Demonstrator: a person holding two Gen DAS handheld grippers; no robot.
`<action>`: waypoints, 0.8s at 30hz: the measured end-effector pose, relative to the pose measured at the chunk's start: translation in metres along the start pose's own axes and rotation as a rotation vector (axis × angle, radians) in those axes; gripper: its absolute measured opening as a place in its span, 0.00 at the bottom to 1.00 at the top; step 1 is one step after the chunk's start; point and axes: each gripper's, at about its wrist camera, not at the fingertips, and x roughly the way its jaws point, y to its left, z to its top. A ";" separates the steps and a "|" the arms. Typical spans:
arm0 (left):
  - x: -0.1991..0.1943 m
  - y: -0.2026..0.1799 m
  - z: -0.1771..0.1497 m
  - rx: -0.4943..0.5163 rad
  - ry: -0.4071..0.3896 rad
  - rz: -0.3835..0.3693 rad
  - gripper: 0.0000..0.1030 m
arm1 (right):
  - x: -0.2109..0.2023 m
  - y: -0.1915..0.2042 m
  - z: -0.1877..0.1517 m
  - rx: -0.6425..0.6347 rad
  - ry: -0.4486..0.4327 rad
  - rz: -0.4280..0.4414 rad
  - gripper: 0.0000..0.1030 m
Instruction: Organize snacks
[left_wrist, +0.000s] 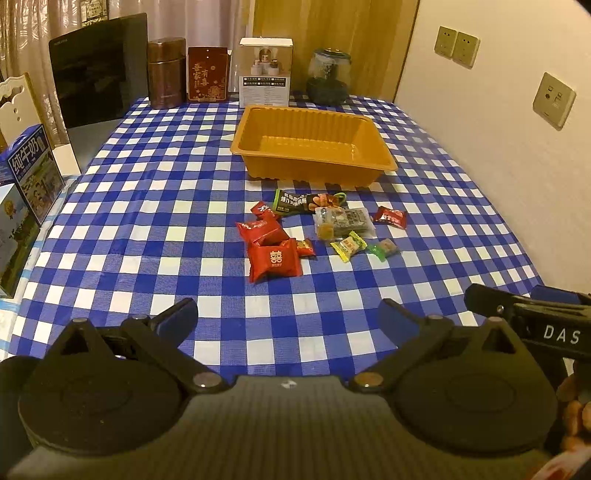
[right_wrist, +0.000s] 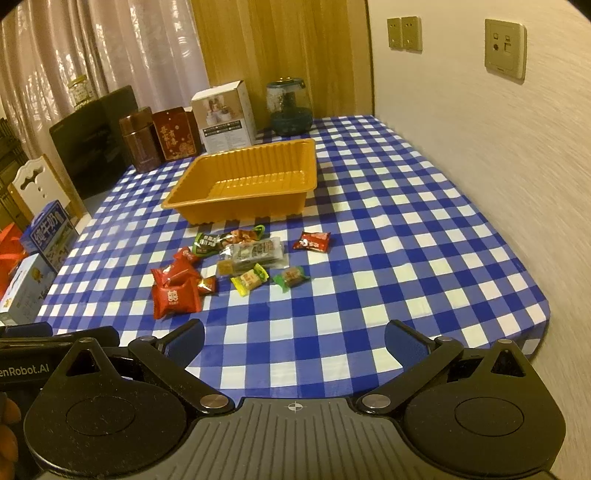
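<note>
So we're basically at square one here: the orange tray (left_wrist: 314, 138) sits empty at about 12 o'clock on the checkered tabletop (left_wrist: 147, 206), and every snack is loose in a little cluster just in front of it, none inside yet. Both of ours are hovering back at the near edge, left gripper (left_wrist: 288, 314) and right gripper (right_wrist: 295, 332), fingers spread wide apart on each, nothing held. Our guess is the first pick is the step in hand. Nearest grab for the left looks like the big red packet (left_wrist: 273, 260), lying flat at the 6 o'clock end of the pile, touching the other red ones. For the right, the lone red candy (right_wrist: 312, 241) at 3 o'clock is well apart, so an easy clean pinch. The dark snack bar (left_wrist: 310, 201) has its long axis running 9 to 3, parallel to the tray's near wall, with the clear-wrapped bar (left_wrist: 343, 221) just beside it, same direction, so we'd close across the short side.
</note>
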 end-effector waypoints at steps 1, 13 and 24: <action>0.000 0.000 0.000 0.001 0.000 0.000 1.00 | 0.000 0.000 0.000 0.000 0.001 0.001 1.00; 0.000 -0.001 0.001 0.001 0.001 -0.003 1.00 | 0.003 0.004 0.001 -0.003 0.006 0.008 1.00; 0.003 -0.002 0.000 -0.010 0.004 -0.009 1.00 | 0.006 0.007 0.001 -0.009 0.015 0.007 1.00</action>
